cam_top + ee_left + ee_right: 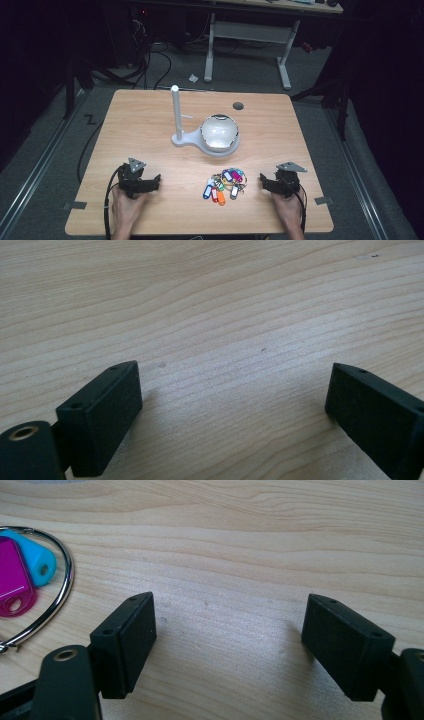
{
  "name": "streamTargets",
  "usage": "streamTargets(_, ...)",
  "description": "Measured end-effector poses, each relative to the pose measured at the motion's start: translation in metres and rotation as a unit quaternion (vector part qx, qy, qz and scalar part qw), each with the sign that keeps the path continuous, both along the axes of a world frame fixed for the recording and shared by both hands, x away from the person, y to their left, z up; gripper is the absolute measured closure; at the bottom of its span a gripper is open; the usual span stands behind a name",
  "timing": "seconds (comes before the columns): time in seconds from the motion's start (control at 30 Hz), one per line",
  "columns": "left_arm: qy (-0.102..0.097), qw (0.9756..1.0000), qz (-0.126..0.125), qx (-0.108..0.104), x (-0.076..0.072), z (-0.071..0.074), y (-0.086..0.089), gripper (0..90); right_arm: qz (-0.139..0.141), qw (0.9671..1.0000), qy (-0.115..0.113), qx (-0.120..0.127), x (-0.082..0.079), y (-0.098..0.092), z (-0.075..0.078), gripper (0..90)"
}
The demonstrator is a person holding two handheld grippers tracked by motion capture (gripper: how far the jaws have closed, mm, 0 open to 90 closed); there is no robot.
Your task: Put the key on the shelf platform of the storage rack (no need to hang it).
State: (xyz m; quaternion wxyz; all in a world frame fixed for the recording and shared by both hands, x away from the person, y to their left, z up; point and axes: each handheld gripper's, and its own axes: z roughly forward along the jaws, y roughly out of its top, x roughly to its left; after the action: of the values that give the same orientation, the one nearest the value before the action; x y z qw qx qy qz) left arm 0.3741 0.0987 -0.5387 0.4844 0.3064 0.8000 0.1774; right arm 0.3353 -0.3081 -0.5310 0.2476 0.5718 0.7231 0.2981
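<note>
A bunch of coloured key tags on a metal ring (225, 184) lies on the wooden table (150, 125) near its front edge, between my two grippers. My left gripper (156, 181) rests on the table at the front left, open, with bare wood between its jaws (235, 390). At the front right my right gripper (263, 181) is open too and rests on the wood (230, 630). In the right gripper view a magenta tag (15, 580), a light blue tag (35, 560) and the metal ring (57, 600) lie just left of the jaws.
A white stand with an upright post (176, 112) and a side peg stands mid-table. A shiny round bowl (219, 132) sits on the stand's base. A dark round hole (238, 106) marks the table's far side. Another desk (250, 20) stands behind.
</note>
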Motion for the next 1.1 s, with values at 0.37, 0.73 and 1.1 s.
streamTargets(0.37,0.001,1.0,0.006,-0.004,0.0009,0.0005,-0.0011,8.7,-0.004,1.0,-0.002,0.003,0.0001,-0.0003,0.0,23.6)
streamTargets(0.73,0.0,1.0,0.005,0.001,0.0006,-0.0001,-0.0012,8.3,-0.002,1.0,-0.002,0.001,-0.0005,-0.0008,0.0002,23.9)
streamTargets(1.1,0.0,1.0,0.004,0.001,0.0004,-0.0001,-0.0011,8.4,0.006,1.0,0.004,-0.003,-0.0046,-0.0017,0.0033,32.1)
